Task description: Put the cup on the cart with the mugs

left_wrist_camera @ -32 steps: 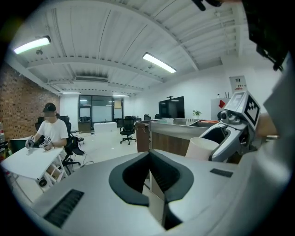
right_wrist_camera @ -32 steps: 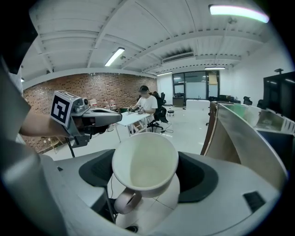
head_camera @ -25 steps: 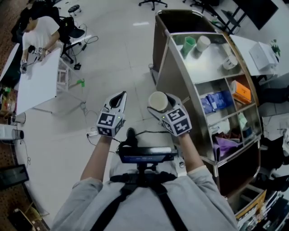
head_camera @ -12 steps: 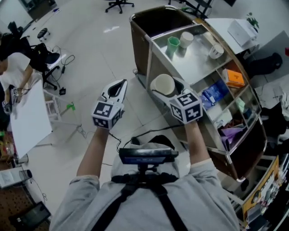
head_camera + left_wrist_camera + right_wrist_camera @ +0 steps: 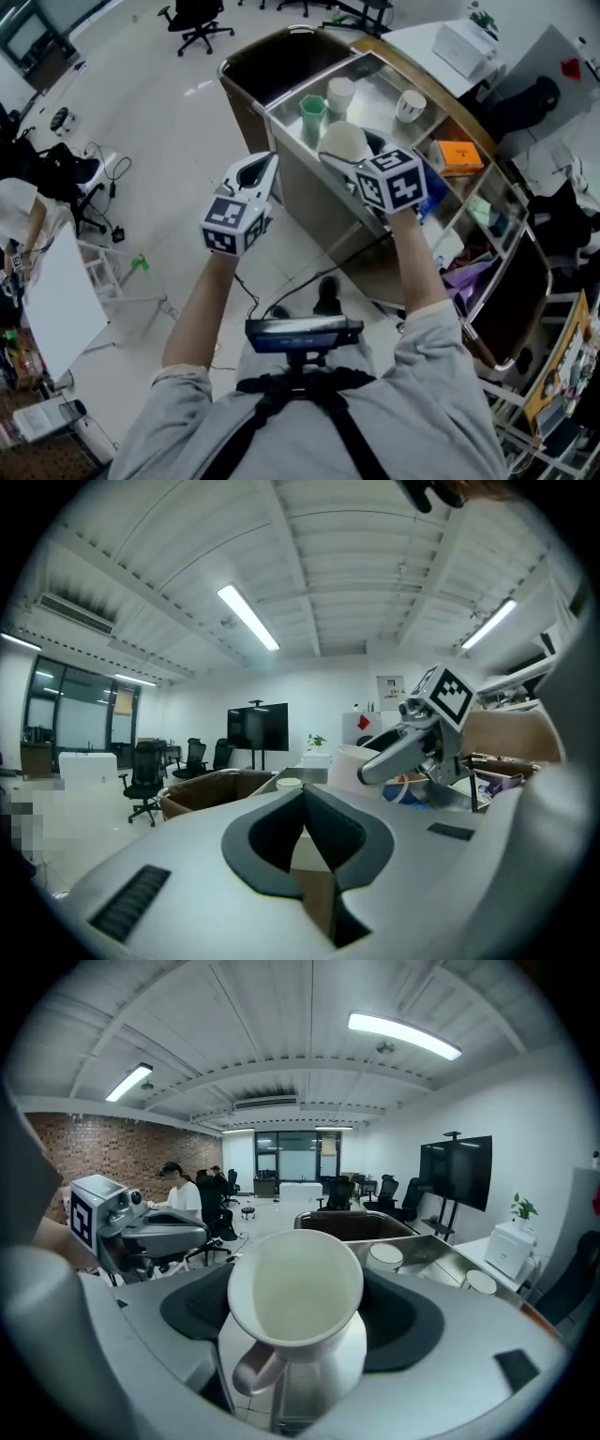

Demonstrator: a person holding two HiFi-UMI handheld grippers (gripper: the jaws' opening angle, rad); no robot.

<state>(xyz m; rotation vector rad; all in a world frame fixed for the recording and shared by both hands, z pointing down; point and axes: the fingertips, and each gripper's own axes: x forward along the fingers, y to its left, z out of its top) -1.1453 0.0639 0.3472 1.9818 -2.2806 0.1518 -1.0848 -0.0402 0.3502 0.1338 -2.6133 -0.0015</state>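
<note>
My right gripper [image 5: 349, 155] grips the one empty white cup [image 5: 295, 1288] over the near edge of the cart [image 5: 305, 192], on whose top I count one green cup [image 5: 312, 110] and two white mugs [image 5: 340, 92], and my left gripper [image 5: 255, 173], beside the cart, is closed on nothing.

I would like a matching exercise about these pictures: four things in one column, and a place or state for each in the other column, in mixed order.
Things:
1. white cup
2. green cup
3. orange box
4. left tool

Places or states:
A. on a shelf below the top of the cart
B. shut, with nothing in it
C. held in the right tool
D. on the cart's top shelf

Pairs: 1-C, 2-D, 3-A, 4-B
</note>
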